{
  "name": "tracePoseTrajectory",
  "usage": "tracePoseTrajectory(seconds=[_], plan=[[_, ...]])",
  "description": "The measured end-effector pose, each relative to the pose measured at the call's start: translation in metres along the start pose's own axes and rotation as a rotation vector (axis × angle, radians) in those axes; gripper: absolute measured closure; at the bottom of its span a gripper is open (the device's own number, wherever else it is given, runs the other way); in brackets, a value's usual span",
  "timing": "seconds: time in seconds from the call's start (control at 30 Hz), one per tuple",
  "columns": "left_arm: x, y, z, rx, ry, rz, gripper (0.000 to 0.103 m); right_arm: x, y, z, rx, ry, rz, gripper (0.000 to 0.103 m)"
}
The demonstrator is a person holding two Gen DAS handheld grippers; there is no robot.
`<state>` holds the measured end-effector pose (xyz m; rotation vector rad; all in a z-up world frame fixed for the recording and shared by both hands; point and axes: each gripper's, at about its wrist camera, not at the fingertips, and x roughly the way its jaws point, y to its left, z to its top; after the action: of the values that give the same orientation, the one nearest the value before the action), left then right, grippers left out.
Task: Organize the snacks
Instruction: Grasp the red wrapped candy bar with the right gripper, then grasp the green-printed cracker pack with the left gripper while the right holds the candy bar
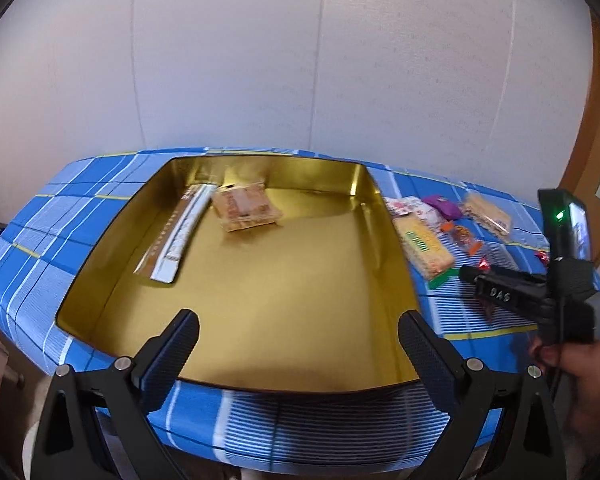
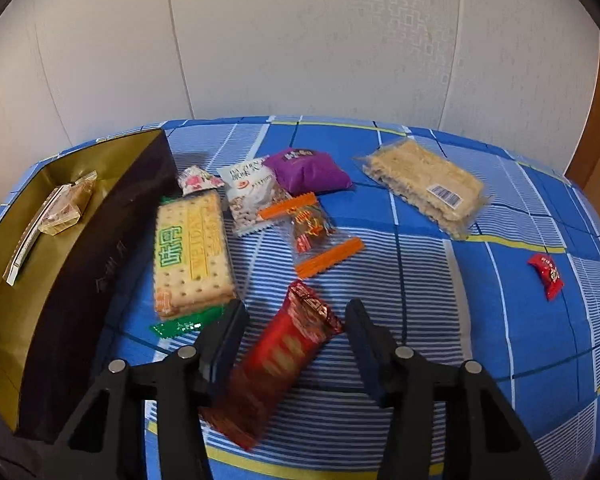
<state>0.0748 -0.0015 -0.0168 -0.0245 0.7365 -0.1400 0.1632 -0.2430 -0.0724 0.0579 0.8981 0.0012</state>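
A gold-lined box [image 1: 260, 300] lies on the blue checked cloth and holds a long white packet [image 1: 176, 236] and a tan wrapped pack [image 1: 246, 208]. My left gripper [image 1: 298, 336] is open and empty over the box's near edge. My right gripper [image 2: 296, 328] is open, its fingers either side of a red snack packet [image 2: 278, 360] that lies on the cloth. In the left wrist view the right gripper [image 1: 500, 288] shows to the right of the box. The box's dark outer wall [image 2: 96, 256] stands to the left of the right gripper.
Loose snacks lie right of the box: a green-and-yellow cracker pack [image 2: 192, 248], a white nut bag [image 2: 252, 196], a purple pouch [image 2: 308, 170], an orange-ended clear packet [image 2: 312, 228], a clear wafer pack [image 2: 424, 184], a small red candy [image 2: 546, 274]. A white wall stands behind.
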Motion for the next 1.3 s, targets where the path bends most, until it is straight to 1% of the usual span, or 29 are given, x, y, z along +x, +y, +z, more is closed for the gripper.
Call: tracePoseTrajectory(seconds=[0.03,0.13,0.17,0.2,0.3,0.4,0.53,0.63,0.73,0.8,0.83,0.9,0.93,0.97,1.03,1.17,1.3], plan=[[-0.001,-0.002,0.003,0.001,-0.001,-0.004,0.002,0.001,-0.003,-0.001,0.005,0.009,0.000,0.062],[-0.003,-0.015,0.012,0.012,0.006,-0.032,0.002,-0.003,-0.012,-0.004,0.009,0.012,-0.013,0.067],[-0.003,-0.020,0.016,0.015,0.010,-0.045,0.002,-0.005,-0.016,-0.005,0.022,0.013,-0.009,0.070],[-0.003,-0.024,0.019,0.018,0.013,-0.056,0.002,-0.006,-0.020,-0.006,0.030,0.015,-0.009,0.077],[0.001,-0.047,0.032,0.036,0.036,-0.095,0.003,-0.011,-0.031,-0.009,0.043,0.021,-0.042,0.076],[0.007,-0.075,0.045,0.065,0.063,-0.128,0.003,-0.015,-0.041,-0.011,0.072,0.024,-0.041,0.076],[0.026,-0.107,0.059,0.085,0.116,-0.136,0.003,-0.021,-0.056,-0.016,0.117,0.026,-0.055,0.076],[0.048,-0.127,0.067,0.068,0.177,-0.139,0.003,-0.024,-0.066,-0.018,0.156,0.026,-0.046,0.077],[0.073,-0.138,0.072,0.025,0.232,-0.106,0.005,-0.026,-0.075,-0.021,0.194,0.025,-0.039,0.076],[0.088,-0.143,0.072,-0.006,0.265,-0.098,0.006,-0.027,-0.081,-0.022,0.219,0.023,-0.039,0.076],[0.095,-0.146,0.072,-0.012,0.278,-0.090,0.009,-0.028,-0.083,-0.023,0.232,0.022,-0.034,0.076],[0.105,-0.153,0.072,-0.001,0.286,-0.072,0.012,-0.029,-0.085,-0.024,0.245,0.021,-0.024,0.076],[0.108,-0.156,0.072,0.008,0.289,-0.062,0.016,-0.029,-0.086,-0.024,0.247,0.020,-0.021,0.076],[0.111,-0.160,0.072,0.021,0.297,-0.053,0.024,-0.030,-0.086,-0.024,0.249,0.020,-0.019,0.076],[0.117,-0.171,0.070,0.065,0.301,-0.049,0.029,-0.030,-0.087,-0.024,0.248,0.020,-0.017,0.076],[0.129,-0.181,0.066,0.093,0.321,-0.036,0.035,-0.031,-0.088,-0.024,0.259,0.021,-0.008,0.076],[0.140,-0.177,0.065,0.063,0.336,0.033,0.035,-0.032,-0.093,-0.025,0.285,0.020,0.014,0.076]])
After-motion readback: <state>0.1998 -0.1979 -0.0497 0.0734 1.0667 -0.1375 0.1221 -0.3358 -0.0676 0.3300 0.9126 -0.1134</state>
